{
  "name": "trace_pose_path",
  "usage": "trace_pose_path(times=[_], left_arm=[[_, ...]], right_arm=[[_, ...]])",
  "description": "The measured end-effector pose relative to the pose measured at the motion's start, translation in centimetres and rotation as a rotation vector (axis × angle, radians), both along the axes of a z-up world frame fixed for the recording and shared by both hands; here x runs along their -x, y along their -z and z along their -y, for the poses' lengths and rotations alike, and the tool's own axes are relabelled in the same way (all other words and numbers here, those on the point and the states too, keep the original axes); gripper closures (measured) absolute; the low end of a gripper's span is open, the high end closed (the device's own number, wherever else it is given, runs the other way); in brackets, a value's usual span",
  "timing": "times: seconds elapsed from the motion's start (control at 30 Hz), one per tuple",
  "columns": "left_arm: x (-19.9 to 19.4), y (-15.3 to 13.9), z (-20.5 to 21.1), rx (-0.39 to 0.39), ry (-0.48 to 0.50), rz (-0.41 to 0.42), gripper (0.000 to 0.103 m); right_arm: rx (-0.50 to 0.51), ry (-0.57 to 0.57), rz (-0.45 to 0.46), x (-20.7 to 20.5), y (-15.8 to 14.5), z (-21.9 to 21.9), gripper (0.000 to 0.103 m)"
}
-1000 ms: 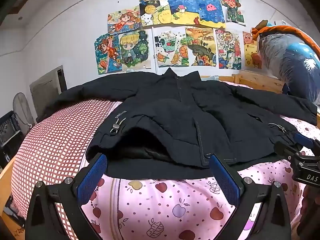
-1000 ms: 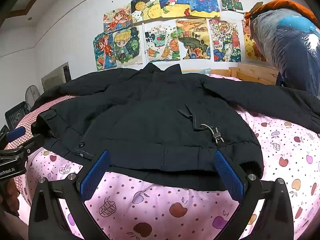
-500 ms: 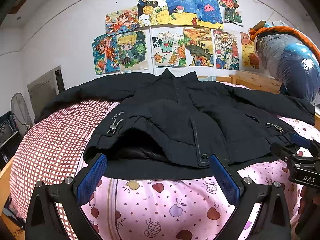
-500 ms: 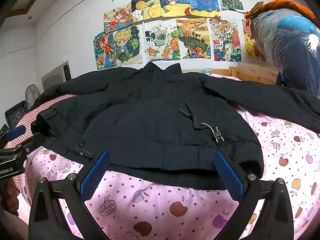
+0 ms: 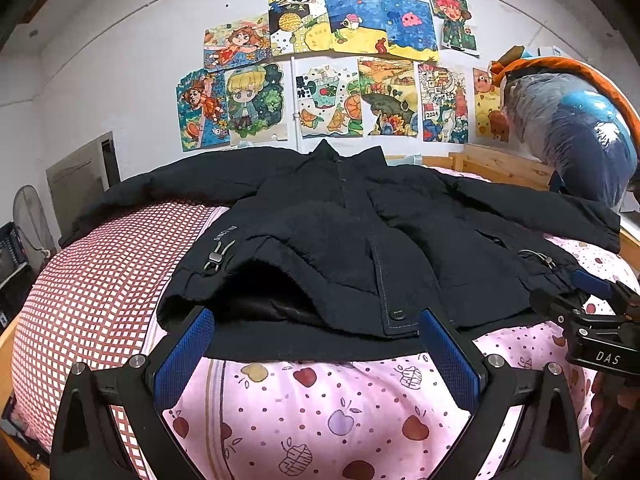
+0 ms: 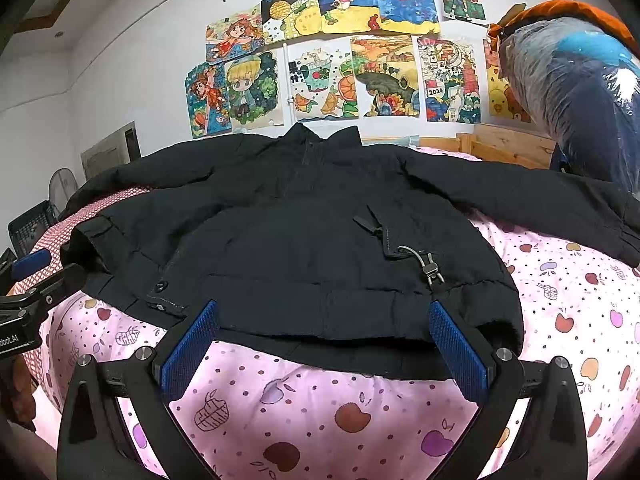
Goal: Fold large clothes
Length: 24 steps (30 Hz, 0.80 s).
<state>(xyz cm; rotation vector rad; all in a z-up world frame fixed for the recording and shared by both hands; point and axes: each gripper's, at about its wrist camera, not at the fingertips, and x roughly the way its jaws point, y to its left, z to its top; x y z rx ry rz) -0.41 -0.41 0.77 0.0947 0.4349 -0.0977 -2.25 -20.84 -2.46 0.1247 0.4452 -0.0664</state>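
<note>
Jacket: black, spread flat on the bed; far sleeve ends cut off.
Left gripper: fingers wide apart, holding nothing.
Right gripper: fingers wide apart, holding nothing.

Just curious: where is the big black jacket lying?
In both wrist views, the black padded jacket lies spread across the pink fruit-print bedspread, collar toward the drawing-covered wall.

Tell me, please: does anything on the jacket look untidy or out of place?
Yes. On the black jacket, the front panel near the left gripper is lifted and rumpled at the hem, showing the lining; the other side lies flatter.
</note>
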Motion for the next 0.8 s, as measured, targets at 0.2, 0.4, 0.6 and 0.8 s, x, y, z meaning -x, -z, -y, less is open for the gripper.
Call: trace_pose_path(times=[0.2, 0.4, 0.6, 0.8], left_arm=[[0.00, 0.03, 0.04, 0.003, 0.005, 0.000, 0.000], [0.00, -0.01, 0.12, 0.004, 0.012, -0.001, 0.000], [0.01, 0.05, 0.13, 0.004, 0.011, -0.001, 0.000], [0.00, 0.12, 0.11, 0.003, 0.011, -0.001, 0.000]], right_arm=[[0.000, 0.000, 0.000, 0.26, -0.13, 0.06, 0.001], [0.001, 0.001, 0.000, 0.35, -0.22, -0.14, 0.001], [0.002, 0.000, -0.003, 0.20, -0.17, 0.24, 0.001], [0.002, 0.000, -0.003, 0.21, -0.16, 0.18, 0.001]])
